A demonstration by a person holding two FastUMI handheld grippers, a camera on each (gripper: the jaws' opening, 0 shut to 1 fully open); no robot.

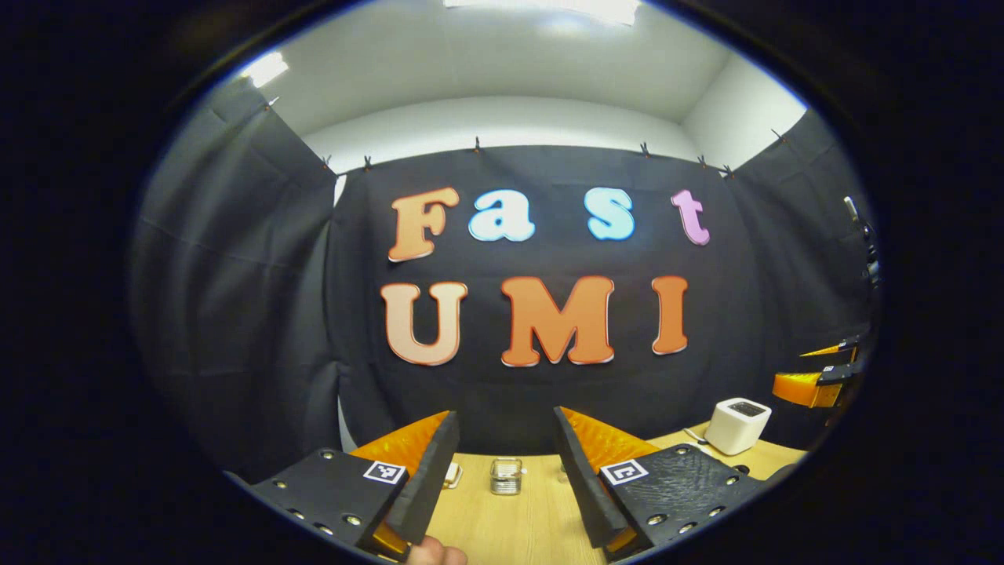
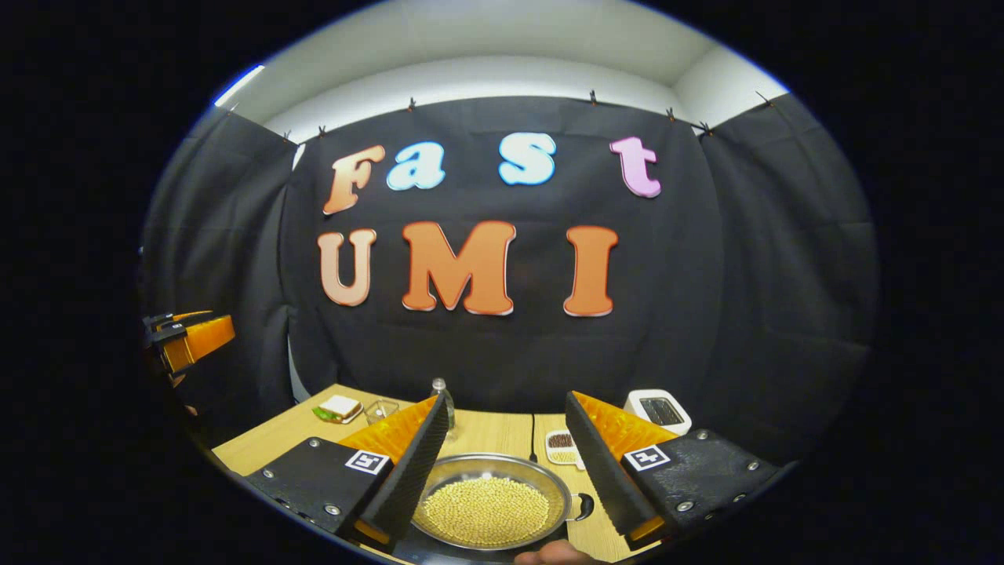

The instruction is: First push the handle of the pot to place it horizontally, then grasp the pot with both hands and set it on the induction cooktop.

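1. Judging progress: nothing is grasped; pushing the handle (image 2: 581, 506) horizontal and lifting both appear outstanding.
2. Left gripper (image 1: 502, 471) and right gripper (image 2: 508, 463) both hold fingers apart, empty.
3. The pot (image 2: 492, 510), filled with yellow grains, sits on the table (image 2: 267, 439) below the right gripper.
4. Clearance: a small dish (image 2: 560, 447) and toaster (image 2: 657, 410) stand just behind the pot; cooktop location cannot be told.

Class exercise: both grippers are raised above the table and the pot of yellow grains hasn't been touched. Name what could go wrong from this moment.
1. The pot is open and full of loose grains; a hard push on its handle might spill them.
2. A small dish and a white toaster stand close behind; a sliding pot could hit them.
3. The right gripper hovers open, so misjudging the descent is possible.
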